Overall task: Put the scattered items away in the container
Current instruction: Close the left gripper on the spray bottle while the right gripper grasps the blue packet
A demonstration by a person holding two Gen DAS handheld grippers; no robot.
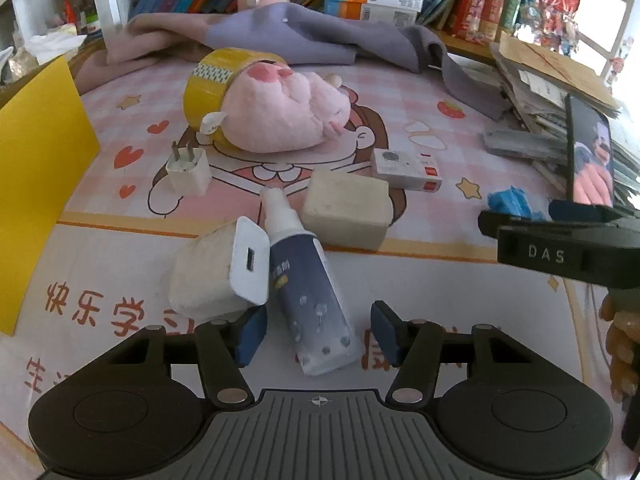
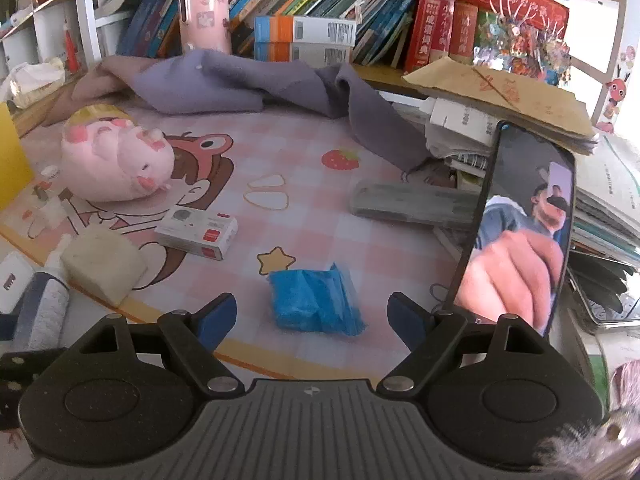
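Left tongs [image 1: 318, 338]: apart, straddling the lower end of the spray bottle [image 1: 310, 300]; pads not yet pressing on it.
Spray bottle: lying on the table [image 1: 440, 280], nozzle pointing away, touching the large white charger [image 1: 224, 270] on its left.
Right tongs [image 2: 312, 316]: spread wide, empty, with the blue wad [image 2: 316, 300] between and just beyond the pads.
Middle ground: beige block [image 1: 348, 214] just behind the bottle; small white box [image 1: 408, 170] beyond it; small plug [image 1: 188, 172] to the left.
Far ground: pink plush toy [image 1: 288, 116] leaning against a yellow tape roll [image 1: 208, 88]; grey cloth [image 1: 304, 40] and books behind.
Container: yellow bin [image 1: 36, 184] at the left edge, well apart from the bottle.
Step in hand: judged as the pick-up of the spray bottle.
Next move: close squarely on the bottle's body without nudging the charger, lift, and carry left to the bin.
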